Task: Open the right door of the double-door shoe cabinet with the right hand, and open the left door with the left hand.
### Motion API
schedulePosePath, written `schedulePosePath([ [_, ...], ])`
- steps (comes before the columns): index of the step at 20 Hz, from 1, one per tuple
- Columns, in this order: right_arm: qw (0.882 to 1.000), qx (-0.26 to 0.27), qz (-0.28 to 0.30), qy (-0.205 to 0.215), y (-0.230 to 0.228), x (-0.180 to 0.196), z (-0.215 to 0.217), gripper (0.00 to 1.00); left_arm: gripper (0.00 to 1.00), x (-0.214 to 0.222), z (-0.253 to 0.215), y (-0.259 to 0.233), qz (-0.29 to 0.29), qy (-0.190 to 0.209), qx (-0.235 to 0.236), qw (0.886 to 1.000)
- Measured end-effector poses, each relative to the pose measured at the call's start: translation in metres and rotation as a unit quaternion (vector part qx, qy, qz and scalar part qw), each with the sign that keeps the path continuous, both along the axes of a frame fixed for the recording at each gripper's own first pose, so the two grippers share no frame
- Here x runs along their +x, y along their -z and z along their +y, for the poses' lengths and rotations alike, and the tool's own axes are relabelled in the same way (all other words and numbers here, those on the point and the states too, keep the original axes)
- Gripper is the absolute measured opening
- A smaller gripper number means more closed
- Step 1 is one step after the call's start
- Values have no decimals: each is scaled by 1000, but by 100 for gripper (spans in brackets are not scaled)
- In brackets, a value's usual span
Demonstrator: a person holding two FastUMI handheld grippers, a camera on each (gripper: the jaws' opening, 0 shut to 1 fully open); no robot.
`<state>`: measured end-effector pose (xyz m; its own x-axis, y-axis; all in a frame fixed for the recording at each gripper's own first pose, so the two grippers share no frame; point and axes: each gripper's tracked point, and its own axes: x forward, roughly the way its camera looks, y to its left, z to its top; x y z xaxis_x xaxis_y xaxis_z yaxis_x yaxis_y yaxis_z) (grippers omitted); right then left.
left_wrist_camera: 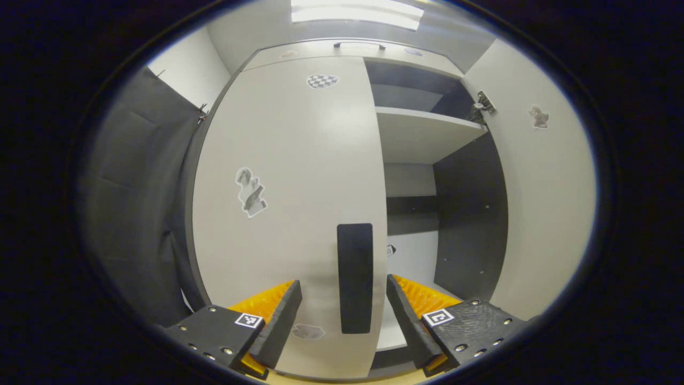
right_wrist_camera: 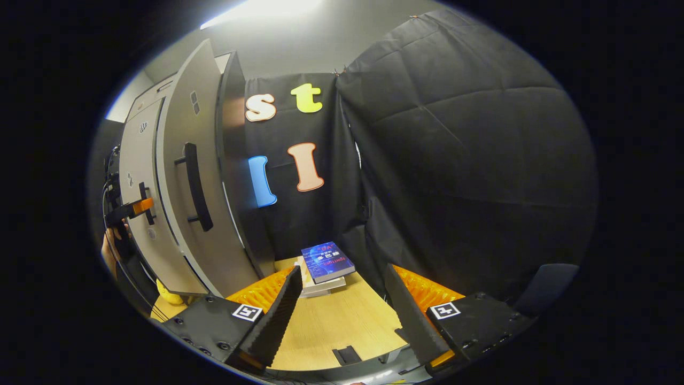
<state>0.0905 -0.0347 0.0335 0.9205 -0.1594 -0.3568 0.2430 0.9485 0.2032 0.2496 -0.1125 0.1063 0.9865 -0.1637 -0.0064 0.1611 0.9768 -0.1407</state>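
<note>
1. Your left tool (left_wrist_camera: 342, 307) is spread wide and grips nothing. Its two fingers sit either side of the black handle (left_wrist_camera: 355, 278) on the left door (left_wrist_camera: 288, 203), apart from it.
2. That left door is closed, or nearly so. The handle stands upright near the door's free edge, low on the panel.
3. The right door (left_wrist_camera: 545, 214) is swung open. Beyond it, in the left gripper view, you see a white shelf (left_wrist_camera: 422, 133) and the cabinet's dark inner wall (left_wrist_camera: 470, 214).
4. Your right tool (right_wrist_camera: 342, 310) is also open and empty. It hangs over the wooden bench (right_wrist_camera: 331, 326), well away from the cabinet.
5. In the right gripper view the right door stands ajar at the bench's left side, its long black handle (right_wrist_camera: 195, 187) facing out.
6. Farther left there, the left tool reaches toward the left door's handle, with a hand (right_wrist_camera: 109, 251) just below it.
7. A stack of books (right_wrist_camera: 325, 267) lies near the far edge of the bench, beside the cabinet.
</note>
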Motion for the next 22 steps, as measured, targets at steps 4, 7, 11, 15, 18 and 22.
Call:
schedulePosePath([
  [4,1000,3,3,-8,1,0,2,92,80,4,-6,9,17,2,-9,1000],
  [7,1000,0,3,-16,1,2,3,98,51,8,-4,13,22,-8,-17,1000],
  [11,999,-2,5,-35,2,4,4,98,28,6,-12,13,29,5,-23,999],
  [15,998,7,2,-65,2,9,13,92,18,4,-10,14,33,-5,-19,999],
  [18,996,7,1,-88,2,13,18,92,17,-7,-4,13,30,-6,-21,999],
  [22,994,6,-13,-104,-4,16,25,98,15,-21,3,10,28,-3,-20,999],
])
